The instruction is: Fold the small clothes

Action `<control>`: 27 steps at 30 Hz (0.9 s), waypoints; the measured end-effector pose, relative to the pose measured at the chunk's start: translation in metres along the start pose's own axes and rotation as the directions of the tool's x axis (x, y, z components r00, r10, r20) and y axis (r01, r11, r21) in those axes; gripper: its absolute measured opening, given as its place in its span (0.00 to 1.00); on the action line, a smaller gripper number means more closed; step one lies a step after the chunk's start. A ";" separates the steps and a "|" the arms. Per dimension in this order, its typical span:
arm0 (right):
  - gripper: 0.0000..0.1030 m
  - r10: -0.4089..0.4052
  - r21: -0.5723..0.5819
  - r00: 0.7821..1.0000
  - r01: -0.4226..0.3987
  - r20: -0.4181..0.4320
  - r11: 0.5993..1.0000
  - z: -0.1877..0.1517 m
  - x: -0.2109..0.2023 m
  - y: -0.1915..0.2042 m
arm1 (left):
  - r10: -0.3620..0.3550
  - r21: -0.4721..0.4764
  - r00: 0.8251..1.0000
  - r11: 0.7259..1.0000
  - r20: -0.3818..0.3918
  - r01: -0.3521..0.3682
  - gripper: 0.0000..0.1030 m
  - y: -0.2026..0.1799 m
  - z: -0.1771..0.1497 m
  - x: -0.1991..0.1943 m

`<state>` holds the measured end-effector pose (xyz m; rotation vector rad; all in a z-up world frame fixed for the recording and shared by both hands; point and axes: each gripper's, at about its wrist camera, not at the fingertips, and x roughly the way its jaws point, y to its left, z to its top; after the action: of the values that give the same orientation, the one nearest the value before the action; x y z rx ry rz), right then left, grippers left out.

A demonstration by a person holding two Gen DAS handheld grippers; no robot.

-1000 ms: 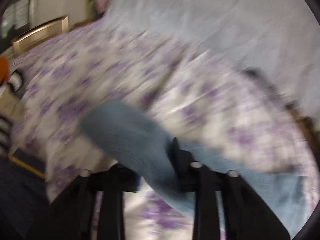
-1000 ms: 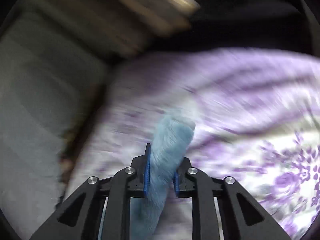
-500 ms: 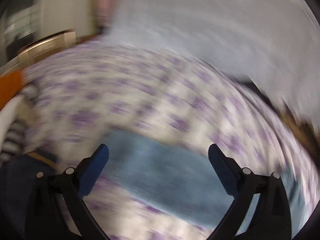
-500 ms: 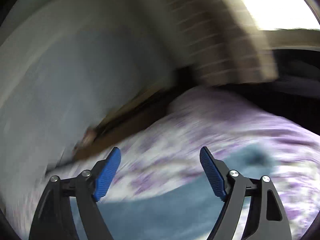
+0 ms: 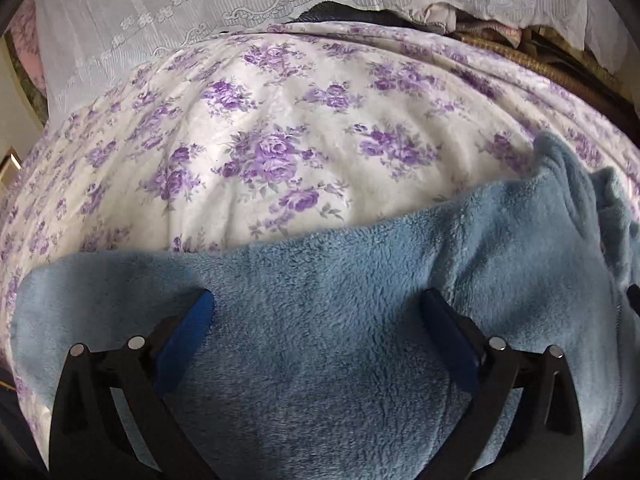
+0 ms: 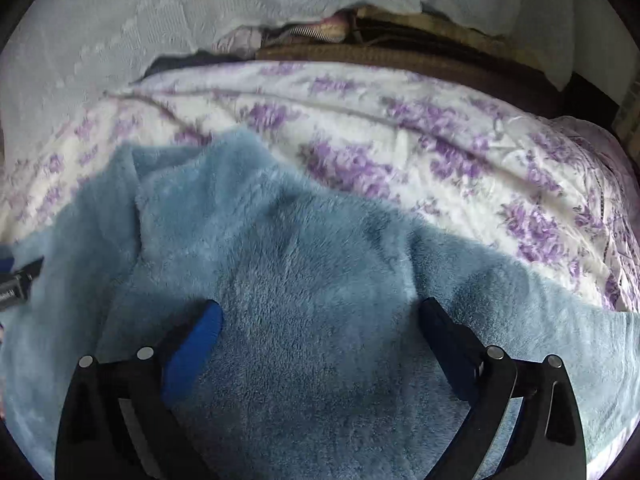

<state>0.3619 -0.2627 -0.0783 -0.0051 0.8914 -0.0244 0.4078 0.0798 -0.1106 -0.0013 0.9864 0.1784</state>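
Blue fleece garment [image 5: 340,340] is lying on the floral bedspread [image 5: 280,140]. Left gripper [image 5: 318,300] and right gripper [image 6: 320,312] are hovering over it, jaws just opened wide, gripping nothing.

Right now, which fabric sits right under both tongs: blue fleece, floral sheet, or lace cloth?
The blue fleece. The floral sheet lies beyond it, the lace cloth farther back.

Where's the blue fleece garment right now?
The blue fleece garment lies spread on the purple floral bedspread, filling the lower half of both wrist views, under the open left tool and right tool.
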 end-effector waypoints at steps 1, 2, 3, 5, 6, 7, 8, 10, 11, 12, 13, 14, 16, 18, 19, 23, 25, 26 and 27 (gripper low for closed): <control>0.96 -0.008 0.019 0.999 0.007 0.052 1.000 -0.005 -0.016 -0.001 | -0.003 -0.005 1.000 1.000 -0.003 0.003 0.95 0.004 -0.001 -0.005; 0.97 -0.001 0.030 0.997 -0.002 0.083 1.000 -0.002 -0.029 0.002 | -0.015 -0.009 1.000 1.000 -0.003 0.015 0.95 0.008 -0.004 -0.014; 0.97 0.024 0.037 0.994 -0.028 0.105 0.999 -0.006 -0.043 0.004 | -0.056 -0.009 0.998 0.998 0.014 0.056 0.95 0.005 -0.011 -0.034; 0.97 0.101 0.019 0.987 -0.104 0.121 0.994 -0.018 -0.074 0.013 | -0.135 0.023 0.990 0.991 0.051 0.134 0.95 0.000 -0.021 -0.066; 0.97 0.124 0.003 0.985 -0.126 0.123 0.992 -0.023 -0.081 0.021 | -0.176 0.065 0.983 0.983 0.058 0.172 0.96 -0.007 -0.029 -0.081; 0.97 0.139 -0.014 0.984 -0.139 0.115 0.990 -0.025 -0.081 0.026 | -0.205 0.101 0.977 0.975 0.054 0.199 0.96 -0.015 -0.037 -0.088; 0.97 0.150 -0.041 0.985 -0.147 0.080 0.988 -0.036 -0.080 0.033 | -0.241 0.155 0.970 0.960 0.025 0.234 0.96 -0.028 -0.052 -0.091; 0.97 0.129 -0.067 0.991 -0.131 -0.025 0.989 -0.055 -0.056 0.048 | -0.230 0.240 0.971 0.941 -0.062 0.239 0.96 -0.050 -0.076 -0.077; 0.97 0.085 -0.094 0.993 -0.093 -0.084 0.991 -0.059 -0.041 0.053 | -0.175 0.286 0.981 0.939 -0.079 0.191 0.96 -0.061 -0.088 -0.066; 0.97 0.074 -0.111 0.994 -0.083 -0.080 0.990 -0.058 -0.044 0.056 | -0.131 0.327 0.991 0.938 0.025 0.116 0.96 -0.068 -0.099 -0.071; 0.97 0.073 -0.115 0.995 -0.081 -0.069 0.990 -0.056 -0.048 0.057 | -0.109 0.348 0.992 0.934 0.059 0.082 0.96 -0.072 -0.100 -0.077; 0.97 0.080 -0.103 0.994 -0.087 -0.068 0.991 -0.057 -0.048 0.055 | -0.078 0.370 0.995 0.928 0.058 0.051 0.96 -0.075 -0.100 -0.080; 0.96 0.062 -0.064 0.997 -0.065 -0.044 0.996 -0.059 -0.059 0.049 | -0.074 0.342 0.996 0.938 0.044 0.054 0.96 -0.068 -0.103 -0.087; 0.97 -0.009 -0.019 0.999 0.010 0.046 1.000 -0.068 -0.095 0.037 | -0.120 0.309 0.993 0.945 0.022 0.107 0.96 -0.054 -0.118 -0.105; 0.97 0.012 -0.006 0.997 -0.011 0.076 1.000 -0.075 -0.110 0.033 | -0.147 0.309 0.989 0.941 0.017 0.134 0.96 -0.051 -0.125 -0.115; 0.97 0.133 0.034 0.985 -0.138 0.111 0.990 -0.146 -0.164 0.019 | -0.247 0.337 0.969 0.913 0.011 0.229 0.96 -0.037 -0.174 -0.153; 0.97 0.117 -0.006 0.993 -0.117 0.006 0.993 -0.177 -0.150 0.024 | -0.239 0.386 0.971 0.893 -0.023 0.229 0.96 -0.039 -0.205 -0.151; 0.97 0.066 -0.051 0.998 -0.066 -0.013 0.996 -0.186 -0.150 0.030 | -0.223 0.393 0.975 0.896 -0.012 0.209 0.96 -0.039 -0.214 -0.147; 0.97 0.042 -0.066 0.999 -0.041 0.012 0.997 -0.187 -0.162 0.032 | -0.236 0.366 0.972 0.905 0.003 0.218 0.96 -0.033 -0.218 -0.148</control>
<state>0.1156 -0.2254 -0.0706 -0.0484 0.8788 0.0442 0.1526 0.0070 -0.1110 0.2259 0.9522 -0.2207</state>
